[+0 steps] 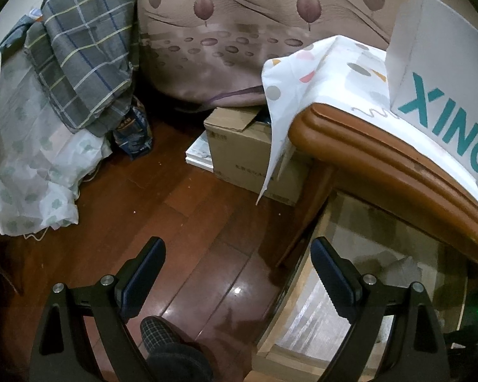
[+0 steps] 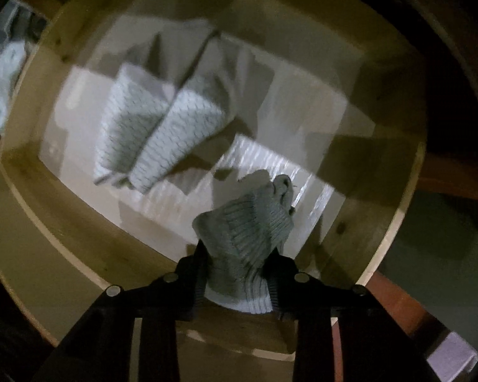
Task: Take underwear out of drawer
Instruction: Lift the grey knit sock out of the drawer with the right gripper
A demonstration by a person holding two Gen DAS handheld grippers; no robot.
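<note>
The right gripper point(image 2: 239, 273) points down into the open drawer point(image 2: 25, 172); its black jaws are clamped on a bunched piece of grey ribbed knit underwear point(image 2: 248, 232). The fabric bulges out above the jaws in soft folds and hangs clear of the drawer floor. Two more folded pieces point(image 2: 156, 133) lie side by side on that floor, pale with thin dark wavy lines, well apart from the held piece. The drawer is a box of pale unfinished wood with visible knots; a white liner point(image 2: 271, 175) with a ribbed sheen covers its bottom. The view is dim and slightly blurred.

The left gripper point(image 1: 237, 273) hangs outside the drawer with its jaws spread wide and nothing between them. Its fingers point(image 1: 143, 273) are black with flat dark pads. Below it lies a glossy reddish-brown plank floor point(image 1: 149, 197). On the right, a rounded, polished brown wooden top edge point(image 1: 382, 152) carries a white cloth point(image 1: 318, 76) with coloured spots and a white box point(image 1: 439, 63) with teal lettering. A plain cardboard carton point(image 1: 242, 149) stands on the floor beside it. A grey checked blanket point(image 1: 86, 51) lies on the left, and a mauve leaf-patterned curtain point(image 1: 239, 31) hangs behind.
</note>
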